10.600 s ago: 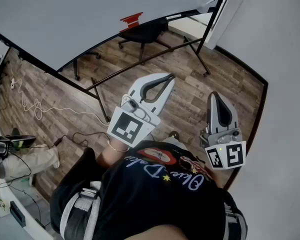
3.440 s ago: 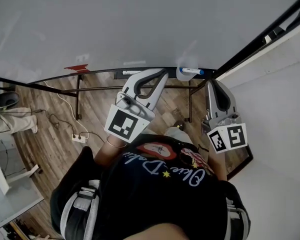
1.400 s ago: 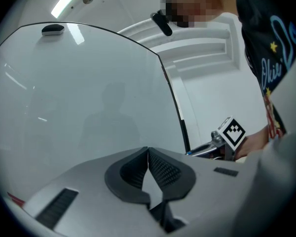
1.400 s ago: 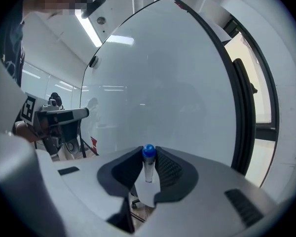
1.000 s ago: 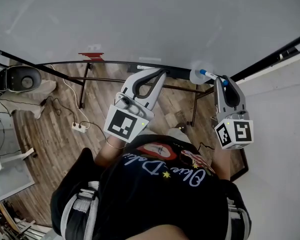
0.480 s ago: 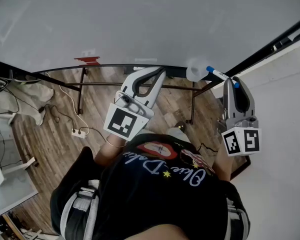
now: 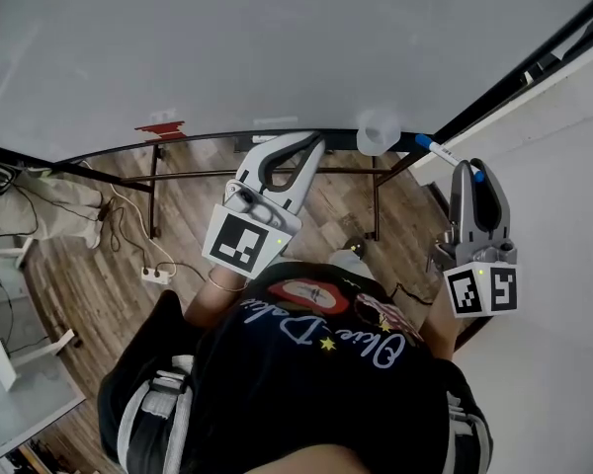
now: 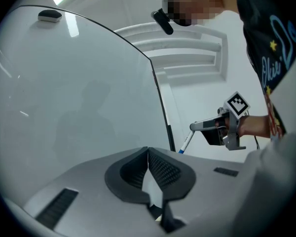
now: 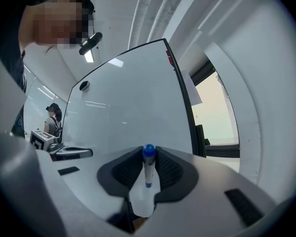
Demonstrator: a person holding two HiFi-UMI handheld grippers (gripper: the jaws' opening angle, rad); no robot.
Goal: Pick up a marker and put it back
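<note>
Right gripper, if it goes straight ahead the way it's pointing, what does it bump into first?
Probably the whiteboard: it fills the view straight ahead of the right gripper, which holds the marker. How far away it is, I can't tell.

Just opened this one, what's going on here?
A person stands at a whiteboard with a gripper in each hand. The right gripper is clamped on a blue-capped marker and holds it in the air by the board's right edge, apart from the pale cup at the board's lower edge. The left gripper is shut, empty, and points at the board. The marker is not yet put back.
</note>
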